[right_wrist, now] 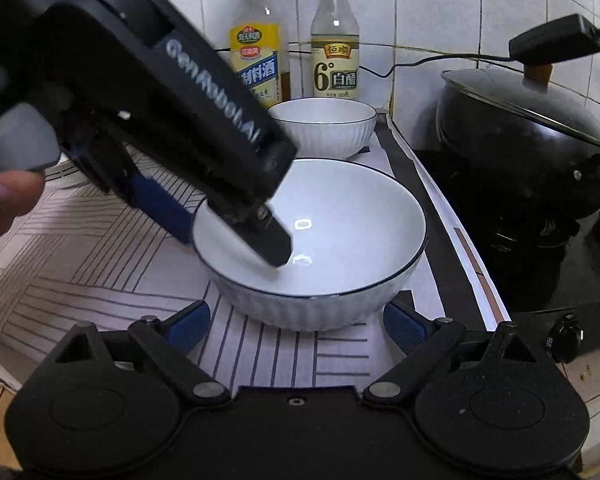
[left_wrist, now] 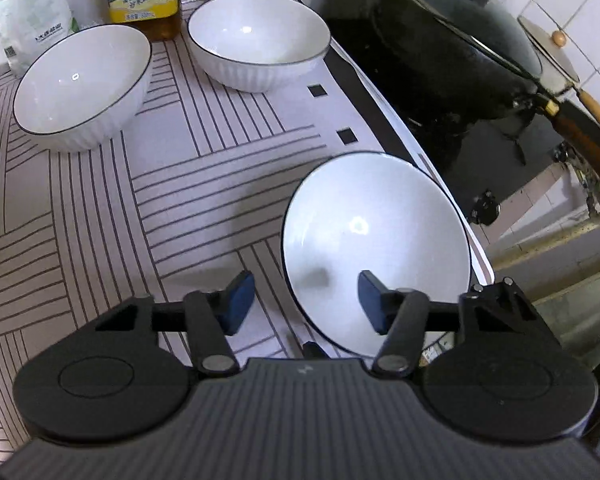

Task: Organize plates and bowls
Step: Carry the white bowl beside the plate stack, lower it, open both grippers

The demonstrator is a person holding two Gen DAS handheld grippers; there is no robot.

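Left wrist view: 3 white bowls are seen on the striped mat (left_wrist: 172,184), and the nearest bowl (left_wrist: 376,248) lies just beside the black stove (left_wrist: 440,92) on which a lidded wok (left_wrist: 452,48) rests. The left gripper (left_wrist: 306,300) is set astride that bowl's near-left rim, with 1 blue pad inside the bowl and the other outside it over the mat. The jaws are partly spread, and a gap is visible between each pad and the wall, so the rim is not yet pinched.

From the right wrist view the same is confirmed: the left gripper (right_wrist: 236,236) reaches down over the rim of the nearest bowl (right_wrist: 340,240), its inner finger low against the white inside. The right gripper (right_wrist: 296,322) is spread wide and empty, hovering low in front of that bowl with nothing between its pads. A second bowl (right_wrist: 324,126) stands behind, in front of 2 bottles.

The step in hand is judged to be the grasp of the first bowl. Next, the left jaws should be closed on the rim, the bowl lifted level and nested into another bowl. A slip on the glazed wall is to be guarded against.
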